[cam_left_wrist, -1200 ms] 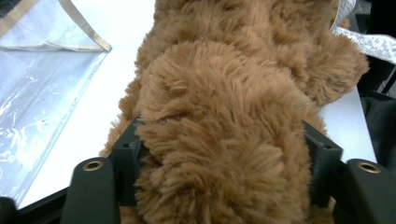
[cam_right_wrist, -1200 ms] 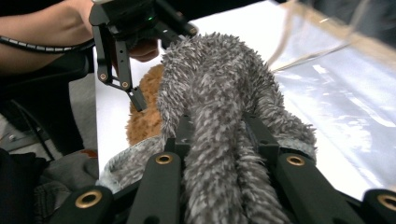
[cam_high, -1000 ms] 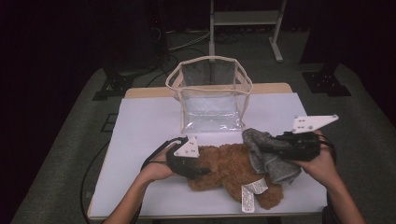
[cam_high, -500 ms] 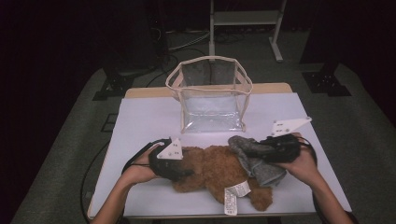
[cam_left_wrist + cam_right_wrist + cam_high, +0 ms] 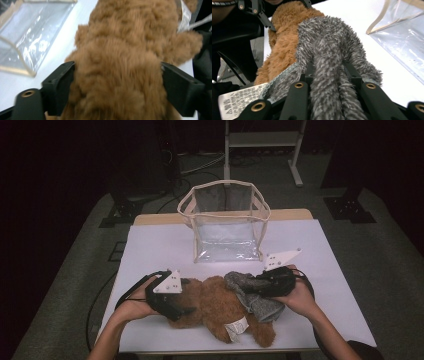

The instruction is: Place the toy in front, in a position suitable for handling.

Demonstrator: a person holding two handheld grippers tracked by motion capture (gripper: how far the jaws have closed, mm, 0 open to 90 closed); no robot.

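A: What do your tongs hold at this moment?

B: My left gripper (image 5: 186, 309) is at the near edge of the table (image 5: 150, 250), toward its left corner; its jaws have just been opening and they stand wide on both sides of the brown plush bear (image 5: 220, 307). In the left gripper view the fur (image 5: 117, 65) sits between the two jaws and touches them; whether they press it or only lie against it, I cannot tell.

A: And the right one?

B: My right gripper (image 5: 257, 287) is nearly closed; it pinches a fold of the grey fuzzy cloth (image 5: 252, 295); in the right gripper view the grey pile (image 5: 327, 75) is squeezed between the jaws.

A: Where do the bear and the cloth lie?

B: The bear lies along the near edge of the table, about in the middle, between my two hands; a white label (image 5: 236, 327) hangs at its near side; the grey cloth is draped over the bear's right part and touches it.

A: What is farther back?

B: A clear plastic bag (image 5: 225, 227) with a beige trim stands upright at the far edge, in the middle, with its mouth open at the top; it is apart from the bear; behind the table a grey metal stand (image 5: 262, 140) is on the dark floor.
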